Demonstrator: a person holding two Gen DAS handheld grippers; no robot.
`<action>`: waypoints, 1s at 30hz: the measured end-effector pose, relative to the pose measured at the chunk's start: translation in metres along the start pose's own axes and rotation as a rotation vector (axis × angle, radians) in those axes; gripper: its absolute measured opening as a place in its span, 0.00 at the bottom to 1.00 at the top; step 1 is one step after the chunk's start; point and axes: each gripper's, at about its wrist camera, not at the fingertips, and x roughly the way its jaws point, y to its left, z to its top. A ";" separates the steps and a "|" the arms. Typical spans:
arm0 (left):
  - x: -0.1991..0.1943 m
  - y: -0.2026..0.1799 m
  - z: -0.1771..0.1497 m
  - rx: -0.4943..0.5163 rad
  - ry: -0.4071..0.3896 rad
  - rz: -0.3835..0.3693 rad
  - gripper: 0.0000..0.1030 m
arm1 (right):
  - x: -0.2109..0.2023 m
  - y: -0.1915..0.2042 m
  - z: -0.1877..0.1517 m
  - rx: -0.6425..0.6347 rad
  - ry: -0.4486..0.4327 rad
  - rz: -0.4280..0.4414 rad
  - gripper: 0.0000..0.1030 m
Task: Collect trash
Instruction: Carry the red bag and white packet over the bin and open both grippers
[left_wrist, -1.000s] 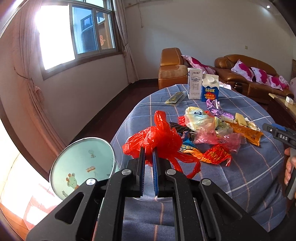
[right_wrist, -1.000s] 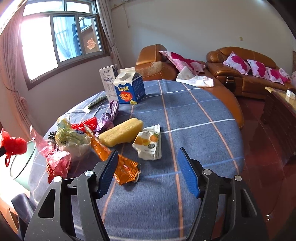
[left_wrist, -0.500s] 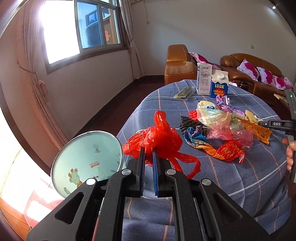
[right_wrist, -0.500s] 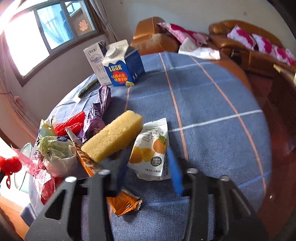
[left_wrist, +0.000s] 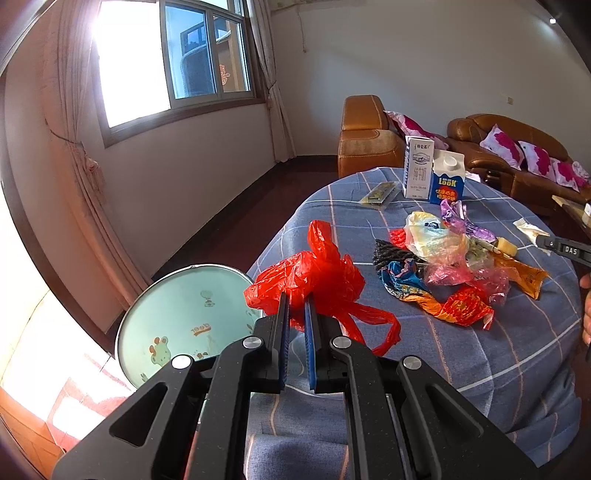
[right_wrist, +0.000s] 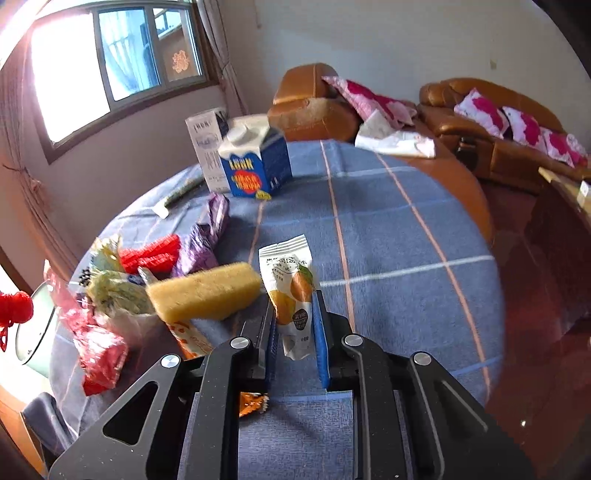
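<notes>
My left gripper (left_wrist: 295, 299) is shut on a crumpled red plastic bag (left_wrist: 314, 273) and holds it at the table's left edge, beside a round light-green bin (left_wrist: 184, 325) on the floor. My right gripper (right_wrist: 295, 306) is shut on a white snack packet with orange fruit print (right_wrist: 290, 291), next to a yellow sponge (right_wrist: 207, 291). The red bag also shows at the far left of the right wrist view (right_wrist: 14, 306). A heap of wrappers (left_wrist: 443, 269) lies on the blue checked tablecloth (left_wrist: 480, 354).
Two cartons, a white one (left_wrist: 417, 168) and a blue one (left_wrist: 447, 182), stand at the table's far side. A flat dark packet (left_wrist: 378, 194) lies near them. Brown leather sofas with pink cushions (left_wrist: 517, 155) stand behind. A window (left_wrist: 166, 62) is on the left wall.
My right gripper has moved down and forward and closed on the white snack packet. My left gripper, still holding the red bag, has shifted left toward the green bin.
</notes>
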 end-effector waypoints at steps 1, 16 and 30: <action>0.000 0.003 0.000 -0.006 0.000 0.005 0.07 | -0.007 0.006 0.003 -0.016 -0.024 0.004 0.17; 0.007 0.065 -0.006 -0.090 0.023 0.135 0.07 | -0.036 0.135 0.031 -0.224 -0.154 0.233 0.17; 0.011 0.114 -0.014 -0.136 0.044 0.265 0.07 | -0.005 0.257 0.023 -0.424 -0.149 0.415 0.17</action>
